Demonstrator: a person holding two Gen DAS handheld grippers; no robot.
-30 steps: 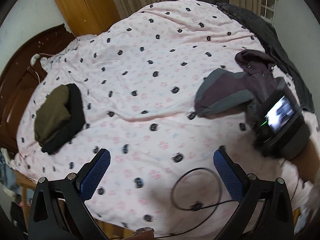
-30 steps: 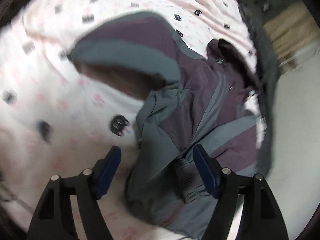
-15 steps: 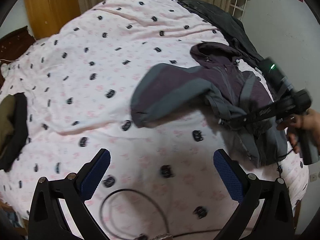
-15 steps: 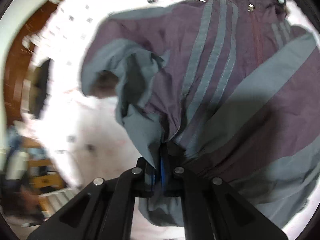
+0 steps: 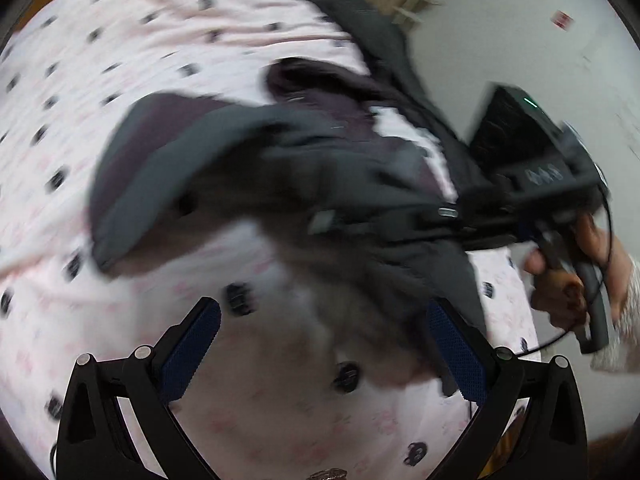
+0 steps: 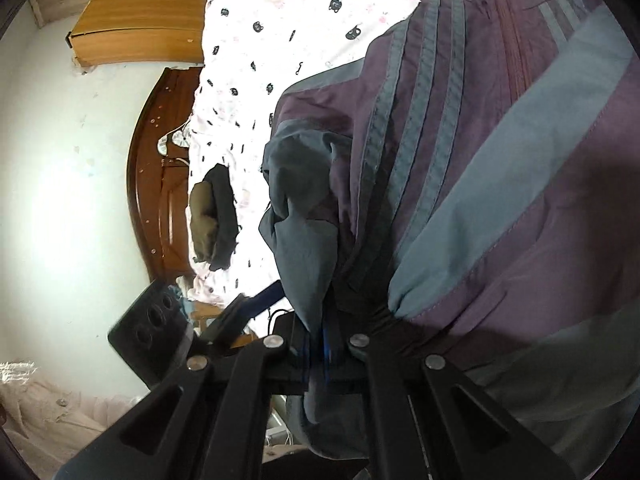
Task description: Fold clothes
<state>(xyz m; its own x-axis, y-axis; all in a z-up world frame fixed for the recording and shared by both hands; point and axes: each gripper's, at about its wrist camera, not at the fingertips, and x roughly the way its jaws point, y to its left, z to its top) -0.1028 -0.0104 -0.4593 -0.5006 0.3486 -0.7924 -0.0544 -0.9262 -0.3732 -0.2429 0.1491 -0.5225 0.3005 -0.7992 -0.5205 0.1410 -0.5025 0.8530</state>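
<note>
Bed (image 5: pixel 168 32): pink printed sheet; our jacket (image 6: pixel 500 152) lies partly on it, one bunched edge lifted. Jacket: thin, soft, likely slippery shell; we judge hem or shoulder seams best to take. Right gripper (image 6: pixel 320 344): fingers clamped on its fabric. Left gripper (image 5: pixel 324 344): fingers wide, holding nothing

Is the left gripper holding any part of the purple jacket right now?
No, the left gripper is open with nothing between its pads, while the jacket is pinched in the right gripper.

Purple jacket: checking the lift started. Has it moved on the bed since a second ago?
Yes. The purple jacket, clamped by the right gripper, has risen off the pink sheet.
</note>
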